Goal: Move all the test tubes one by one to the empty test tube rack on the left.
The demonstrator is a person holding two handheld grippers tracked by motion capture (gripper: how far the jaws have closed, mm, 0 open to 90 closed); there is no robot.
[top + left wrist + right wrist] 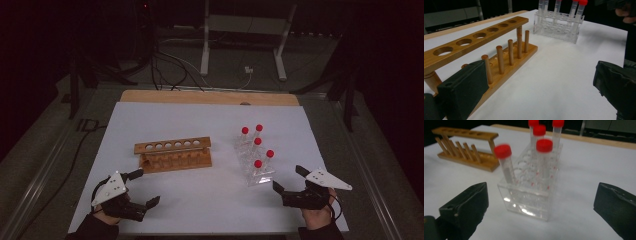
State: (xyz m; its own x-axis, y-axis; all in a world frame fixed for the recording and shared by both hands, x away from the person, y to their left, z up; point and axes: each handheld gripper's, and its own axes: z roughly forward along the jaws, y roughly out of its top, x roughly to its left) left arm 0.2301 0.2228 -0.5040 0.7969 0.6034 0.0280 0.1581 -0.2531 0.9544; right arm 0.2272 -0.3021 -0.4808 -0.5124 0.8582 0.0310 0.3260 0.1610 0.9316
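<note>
The left claw [146, 186] is resting spread wide and holding nothing near the tabletop's [200, 200] front edge, just before the wooden rack [173, 154]. The right claw [288, 179] is likewise gaping empty, close beside the clear rack [256, 160] carrying five red-capped tubes [258, 164]. The left gripper view is revealing the wooden rack's row of upright pegs [510, 52] under its holed top bar, while the right gripper view is showing the clear rack's empty holes. Open white surface is lying between the racks.
</note>
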